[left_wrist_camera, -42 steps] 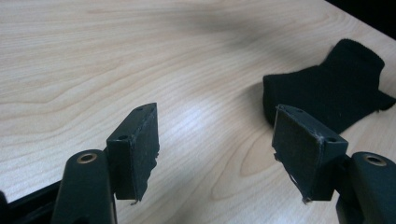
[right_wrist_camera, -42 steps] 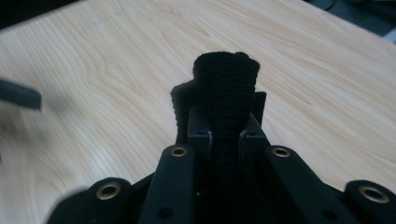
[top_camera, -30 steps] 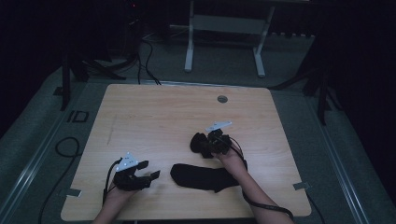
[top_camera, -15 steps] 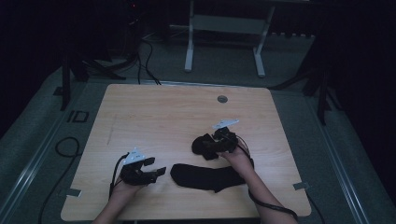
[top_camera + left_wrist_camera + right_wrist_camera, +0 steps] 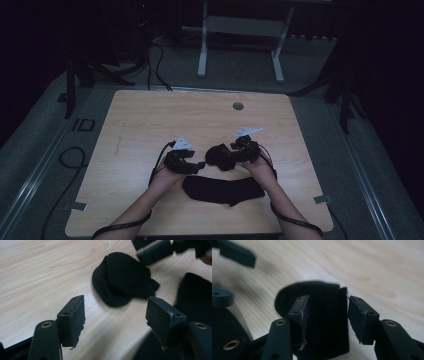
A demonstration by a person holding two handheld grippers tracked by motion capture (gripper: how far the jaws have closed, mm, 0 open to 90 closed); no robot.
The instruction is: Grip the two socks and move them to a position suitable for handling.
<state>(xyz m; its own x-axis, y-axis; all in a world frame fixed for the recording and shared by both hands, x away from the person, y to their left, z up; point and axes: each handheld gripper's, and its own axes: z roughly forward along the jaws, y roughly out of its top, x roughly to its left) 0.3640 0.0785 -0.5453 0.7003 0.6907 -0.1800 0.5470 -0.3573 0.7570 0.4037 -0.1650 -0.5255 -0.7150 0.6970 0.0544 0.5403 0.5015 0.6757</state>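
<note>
Black sock (image 5: 322, 322) btwn right gripper (image 5: 325, 315) jaws

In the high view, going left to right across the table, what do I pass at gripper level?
left gripper → bunched black sock → right gripper → bare table. The flat black sock lies nearer, spanning below both grippers, so it is left out.

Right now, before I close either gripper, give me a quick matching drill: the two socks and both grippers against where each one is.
1 bunched sock
2 flat sock
3 left gripper
4 right gripper
5 table

a jaws open, just short of the bunched sock
b spread out at the near edge
c jaws open, astride a fold of the bunched sock
d between the two grippers
e pale wood

Pairs: 1-d, 2-b, 3-a, 4-c, 5-e
</note>
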